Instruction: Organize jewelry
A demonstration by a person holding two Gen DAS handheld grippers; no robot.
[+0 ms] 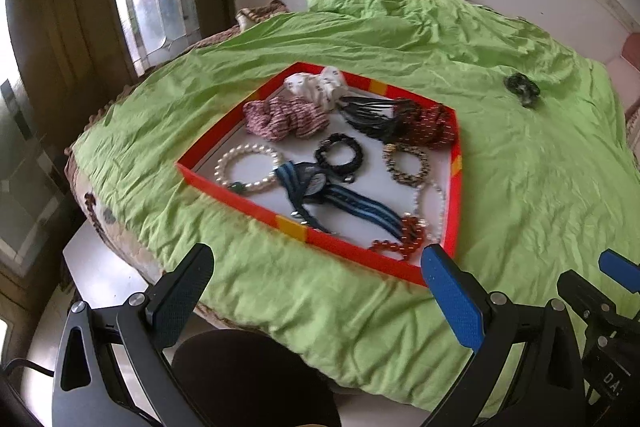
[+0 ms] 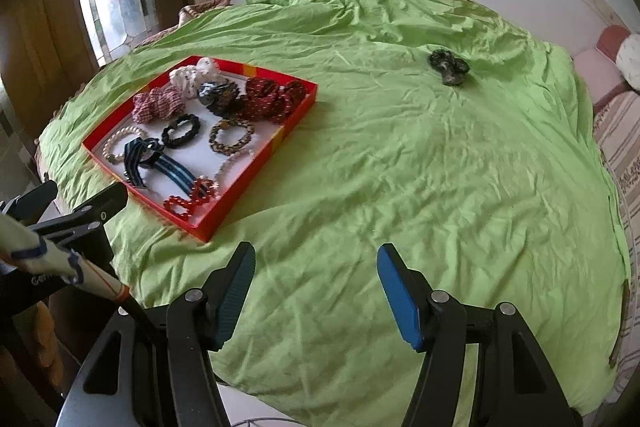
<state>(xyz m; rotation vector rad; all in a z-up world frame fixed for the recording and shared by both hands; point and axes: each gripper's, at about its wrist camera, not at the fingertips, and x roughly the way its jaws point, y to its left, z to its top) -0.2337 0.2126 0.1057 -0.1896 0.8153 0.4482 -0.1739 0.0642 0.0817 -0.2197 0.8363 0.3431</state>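
Both tongs, left gripper (image 1: pixel 320 267) and right gripper (image 2: pixel 316 267), gape empty over crumpled green sheet (image 2: pixel 400 187)

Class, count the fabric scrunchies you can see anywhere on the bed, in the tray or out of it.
4. Three lie along the tray's far side: pink scrunchie, white scrunchie, red scrunchie. A dark scrunchie sits alone on the green sheet. Others may hide beneath.

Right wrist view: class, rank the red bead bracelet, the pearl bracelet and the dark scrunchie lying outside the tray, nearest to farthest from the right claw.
1. Red bead bracelet, tray's near corner, left.
2. Pearl bracelet, tray's left edge.
3. Dark scrunchie, on the green sheet, far right of the tray.
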